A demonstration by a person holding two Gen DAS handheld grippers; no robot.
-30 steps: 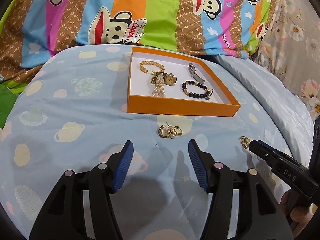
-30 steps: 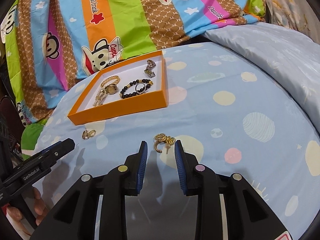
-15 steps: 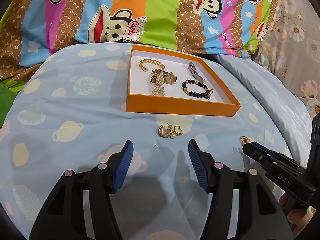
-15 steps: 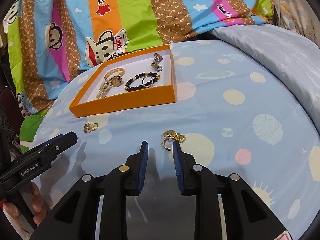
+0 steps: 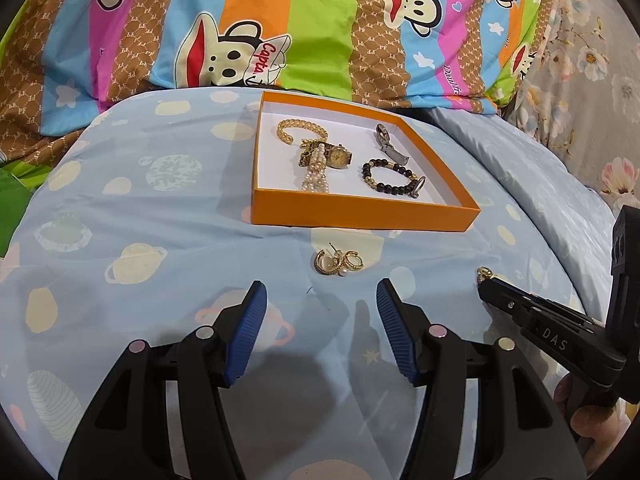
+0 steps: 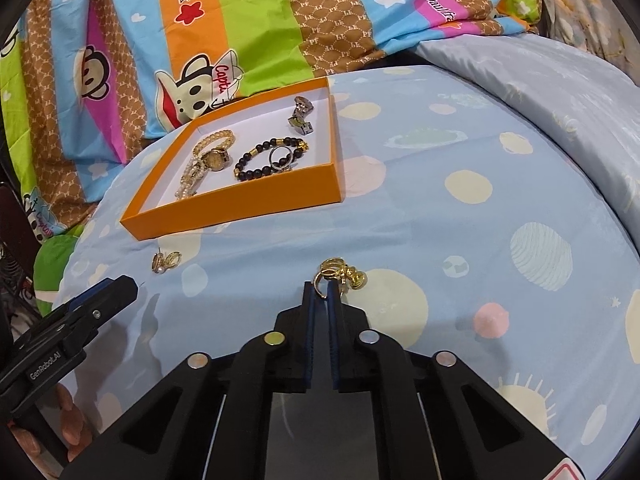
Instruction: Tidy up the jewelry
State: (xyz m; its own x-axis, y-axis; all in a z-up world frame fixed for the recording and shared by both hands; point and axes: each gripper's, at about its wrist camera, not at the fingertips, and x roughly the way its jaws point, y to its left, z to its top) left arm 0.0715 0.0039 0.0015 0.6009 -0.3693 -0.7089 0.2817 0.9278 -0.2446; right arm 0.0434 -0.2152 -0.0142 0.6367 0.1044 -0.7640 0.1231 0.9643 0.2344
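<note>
An orange tray (image 5: 360, 213) (image 6: 236, 212) on the blue bedspread holds a gold bangle (image 5: 301, 129), a gold watch (image 5: 338, 156), a pearl bracelet (image 5: 317, 178), a black bead bracelet (image 5: 390, 178) and a silver clasp (image 5: 388, 144). A cluster of gold earrings (image 5: 339, 263) (image 6: 165, 262) lies in front of the tray, just ahead of my open left gripper (image 5: 320, 320). My right gripper (image 6: 321, 294) is shut on a second cluster of gold earrings (image 6: 340, 273), which rests on the bedspread. That gripper's tip also shows in the left wrist view (image 5: 490, 286).
A colourful monkey-print quilt (image 5: 280, 28) is bunched up behind the tray. A floral sheet (image 5: 580, 60) lies at the far right. The bedspread (image 6: 480, 208) curves down to the right and left. My left gripper's finger shows in the right wrist view (image 6: 100, 296).
My right gripper has moved forward and closed its jaws on the gold earring cluster. My left gripper has stayed open and nearly still.
</note>
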